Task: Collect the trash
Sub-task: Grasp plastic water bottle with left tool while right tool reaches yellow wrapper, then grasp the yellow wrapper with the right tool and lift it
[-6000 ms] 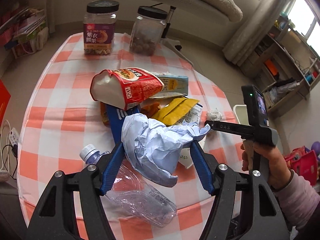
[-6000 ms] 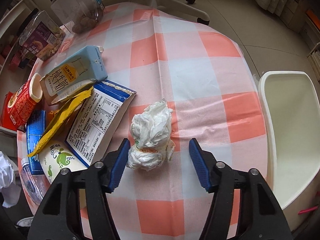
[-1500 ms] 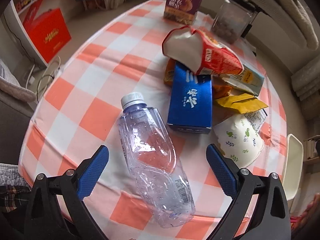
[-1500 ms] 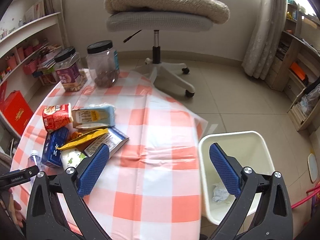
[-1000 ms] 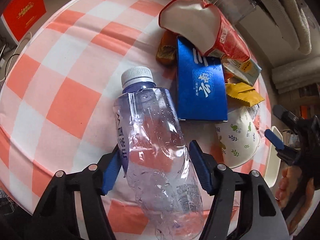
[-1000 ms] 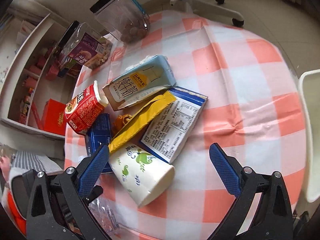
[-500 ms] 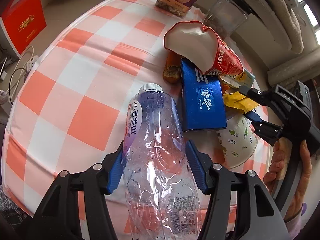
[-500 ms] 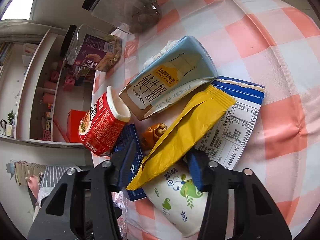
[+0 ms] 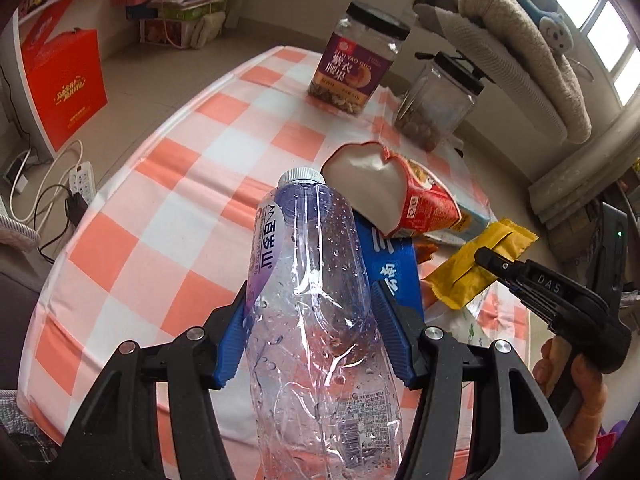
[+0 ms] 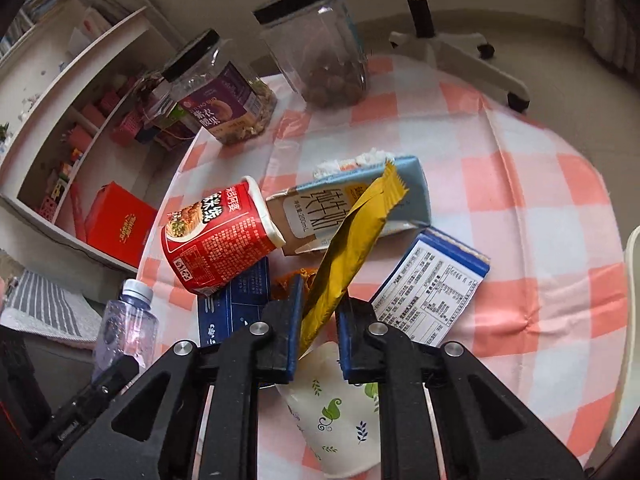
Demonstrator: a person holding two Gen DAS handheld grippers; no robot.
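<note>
My left gripper (image 9: 310, 320) is shut on a crushed clear plastic bottle (image 9: 308, 304) and holds it lifted above the checked table (image 9: 192, 184). My right gripper (image 10: 319, 322) is shut on a yellow wrapper (image 10: 352, 248) and holds it raised over the trash pile; it also shows in the left wrist view (image 9: 476, 268). Below lie a red noodle cup (image 10: 216, 236), a light blue milk carton (image 10: 352, 208), a blue box (image 10: 236, 304), a white-and-blue packet (image 10: 432, 288) and a white leaf-print paper cup (image 10: 340, 412).
Two black-lidded jars (image 10: 224, 96) (image 10: 324, 56) stand at the table's far side. An office chair base (image 10: 452, 48) is on the floor beyond. A white bin's rim (image 10: 630, 320) is at the right edge. Shelves and a red box (image 10: 116, 220) are at the left.
My left gripper has lifted the bottle up off the table. My right gripper has closed on the yellow wrapper and raised it from the pile.
</note>
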